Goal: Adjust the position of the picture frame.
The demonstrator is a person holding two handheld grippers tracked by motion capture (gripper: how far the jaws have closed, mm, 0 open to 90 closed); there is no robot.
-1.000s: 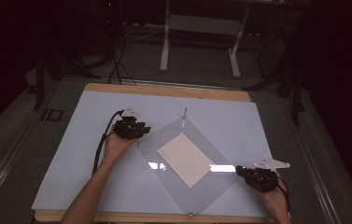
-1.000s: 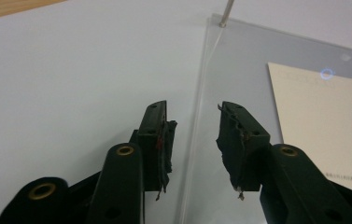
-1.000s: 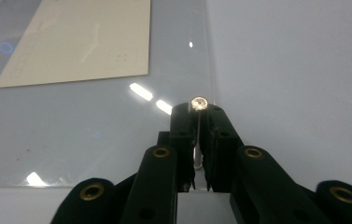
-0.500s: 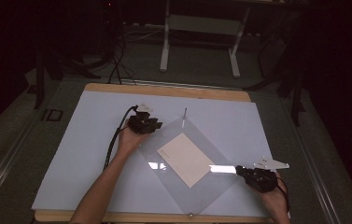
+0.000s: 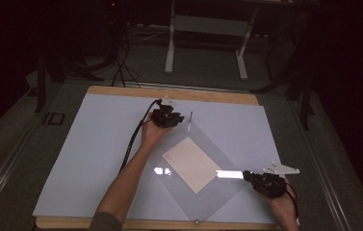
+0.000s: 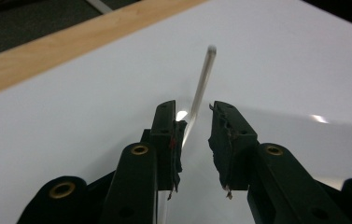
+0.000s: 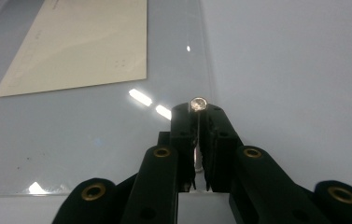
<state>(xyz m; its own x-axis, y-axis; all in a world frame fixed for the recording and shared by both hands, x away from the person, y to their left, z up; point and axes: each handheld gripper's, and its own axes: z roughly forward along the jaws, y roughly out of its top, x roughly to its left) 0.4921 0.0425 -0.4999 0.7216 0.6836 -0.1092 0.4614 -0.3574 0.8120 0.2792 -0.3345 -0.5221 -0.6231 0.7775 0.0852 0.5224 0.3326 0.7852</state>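
A clear square sheet (image 5: 217, 192) lies cornerwise on the white mat (image 5: 97, 144), with a cream paper (image 5: 191, 163) at its middle. A thin upright pin (image 5: 190, 120) stands at the sheet's far corner. My left gripper (image 5: 181, 119) is just left of that pin. In the left gripper view the pin (image 6: 200, 88) rises between the open jaws of this gripper (image 6: 194, 142), close to the left jaw. My right gripper (image 5: 245, 175) sits at the sheet's right corner. In the right gripper view this gripper (image 7: 197, 140) is shut on a shiny-topped pin (image 7: 198, 103) at the sheet's edge (image 7: 206, 60).
The mat lies on a wooden tabletop (image 5: 121, 91) whose edge shows at the back. Another small pin (image 5: 196, 222) marks the sheet's near corner. A metal stand (image 5: 205, 43) is on the floor beyond the table. Black cables (image 5: 131, 144) trail from the left gripper.
My left gripper has moved right and farther back, up to the pin at the sheet's far corner. The right gripper has stayed at the right corner.
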